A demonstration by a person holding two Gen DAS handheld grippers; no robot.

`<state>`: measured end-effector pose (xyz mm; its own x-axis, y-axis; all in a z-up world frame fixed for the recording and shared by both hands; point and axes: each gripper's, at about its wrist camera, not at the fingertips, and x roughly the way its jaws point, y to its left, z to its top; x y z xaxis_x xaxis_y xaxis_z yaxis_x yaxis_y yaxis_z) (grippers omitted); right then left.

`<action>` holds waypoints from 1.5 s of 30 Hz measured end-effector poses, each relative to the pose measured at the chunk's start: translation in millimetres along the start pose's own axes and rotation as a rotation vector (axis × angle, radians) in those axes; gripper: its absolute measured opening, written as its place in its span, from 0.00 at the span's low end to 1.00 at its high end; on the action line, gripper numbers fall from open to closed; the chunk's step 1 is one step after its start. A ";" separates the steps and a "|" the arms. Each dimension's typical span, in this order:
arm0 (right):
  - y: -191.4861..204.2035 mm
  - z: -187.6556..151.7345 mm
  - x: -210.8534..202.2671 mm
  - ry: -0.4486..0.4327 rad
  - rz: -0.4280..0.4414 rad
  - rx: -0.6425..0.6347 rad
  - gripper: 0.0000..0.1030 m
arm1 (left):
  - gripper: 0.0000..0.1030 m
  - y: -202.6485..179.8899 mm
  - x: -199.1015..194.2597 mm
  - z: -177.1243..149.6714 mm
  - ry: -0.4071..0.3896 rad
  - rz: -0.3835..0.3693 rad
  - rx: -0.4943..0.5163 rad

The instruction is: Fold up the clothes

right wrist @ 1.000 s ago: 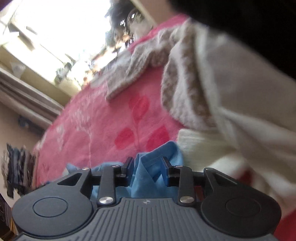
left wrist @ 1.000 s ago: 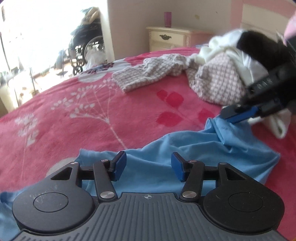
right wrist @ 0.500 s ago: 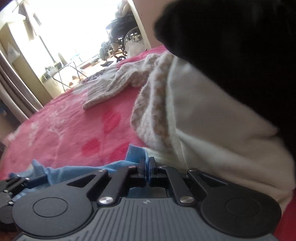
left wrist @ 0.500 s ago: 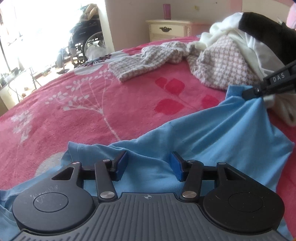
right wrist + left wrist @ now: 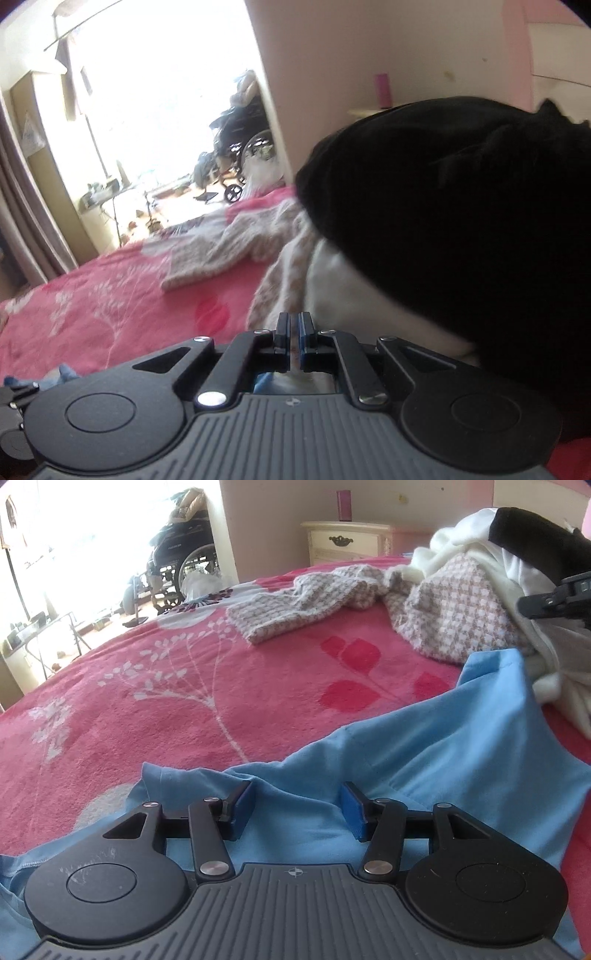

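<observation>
On the bed, over its red flowered cover (image 5: 147, 701), a light blue shirt (image 5: 424, 760) lies spread and wrinkled at the near edge. One corner of it rises in a peak toward the clothes pile on the right.

The left tool (image 5: 297, 810) hangs just above the shirt with its blue pads (image 5: 243, 805) well apart. The cloth lies under and between them, and neither pad presses on it.

The right tool (image 5: 294, 332) is all but closed, with only a thin slit between its jaws, which have just parted a little. No cloth shows between the pads. From the left wrist view its tip sits above the raised corner of the shirt, apart from it.

The pile holds a pink-and-white checked knit (image 5: 454, 616), a white garment (image 5: 476, 546) and a black one (image 5: 535, 542) on top.

Beyond the bed stands a cream nightstand (image 5: 347, 542) with its drawer closed, so its contents are hidden. A pink cup (image 5: 343, 506) stands on top, and I cannot tell what it holds. A wheelchair (image 5: 184, 561) stands by the bright window.
</observation>
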<state>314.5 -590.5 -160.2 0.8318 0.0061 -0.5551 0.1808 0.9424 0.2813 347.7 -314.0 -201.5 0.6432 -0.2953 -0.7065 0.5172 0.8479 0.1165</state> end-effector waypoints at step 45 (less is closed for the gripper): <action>42.6 36.1 46.1 0.443 0.031 -0.213 0.25 | 0.52 -22.9 -2.6 26.6 -0.190 -0.265 0.271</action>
<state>379.5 -562.1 -145.5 0.5236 0.1333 -0.8414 0.0093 0.9867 0.1621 349.2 -344.4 -183.7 0.5473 -0.5852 -0.5984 0.7924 0.5924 0.1454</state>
